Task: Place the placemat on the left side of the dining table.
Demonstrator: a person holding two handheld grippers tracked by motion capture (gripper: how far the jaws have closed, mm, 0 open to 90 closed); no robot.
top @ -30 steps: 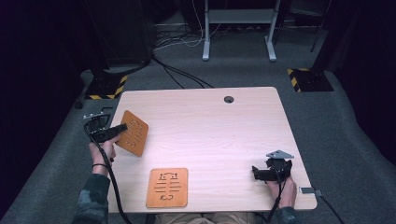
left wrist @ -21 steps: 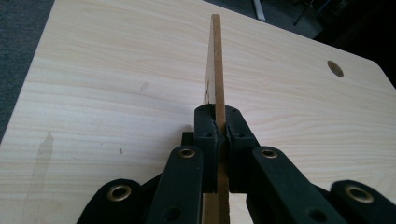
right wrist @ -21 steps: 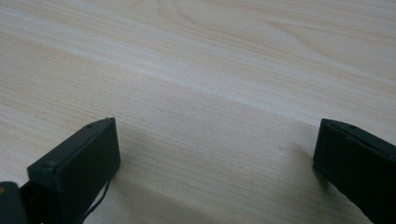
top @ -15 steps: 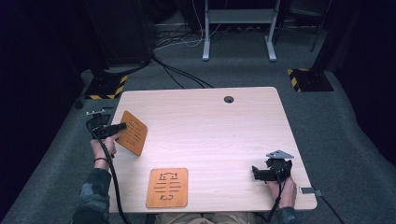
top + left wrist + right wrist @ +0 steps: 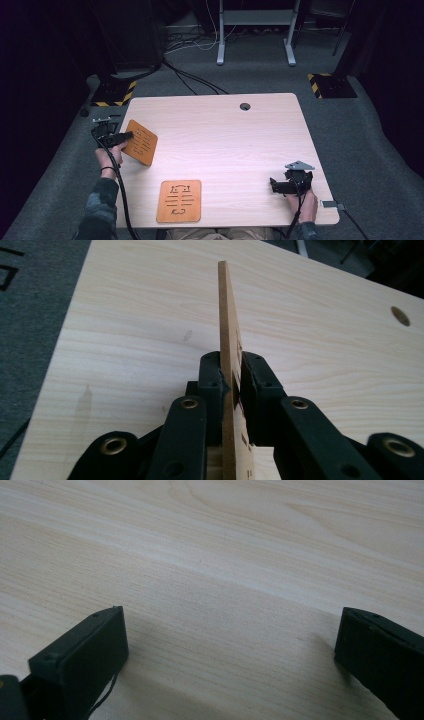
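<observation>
The left claw (image 5: 125,136) is closed tight on a thin brown board (image 5: 140,142). In the left gripper view, the board (image 5: 229,355) stands on its edge between the 2 black jaws, and each jaw presses on 1 flat side of it. The board reaches out past the tips of the jaws, away from the claw (image 5: 231,377). In the high view, the board is tilted, with its far end low near the desk (image 5: 240,140). It has small cut-out lines in it. The person's left hand (image 5: 107,157) holds this claw at the left edge of the desk.

A 2nd brown board (image 5: 179,200) lies flat on the desk. It sits to the right of the left claw and closer to the person, well apart from the held board. It also has cut-out lines in it.

The right claw (image 5: 274,185) rests low on the desk near the right front corner, far from both boards. Its jaws are wide open and hold nothing. In the right gripper view, bare wood of the desk (image 5: 210,580) shows between the 2 jaws of that claw (image 5: 230,640). The person's right hand (image 5: 302,205) holds it from behind.

A small round hole (image 5: 244,106) sits at the far edge of the desk, well away from both claws.
</observation>
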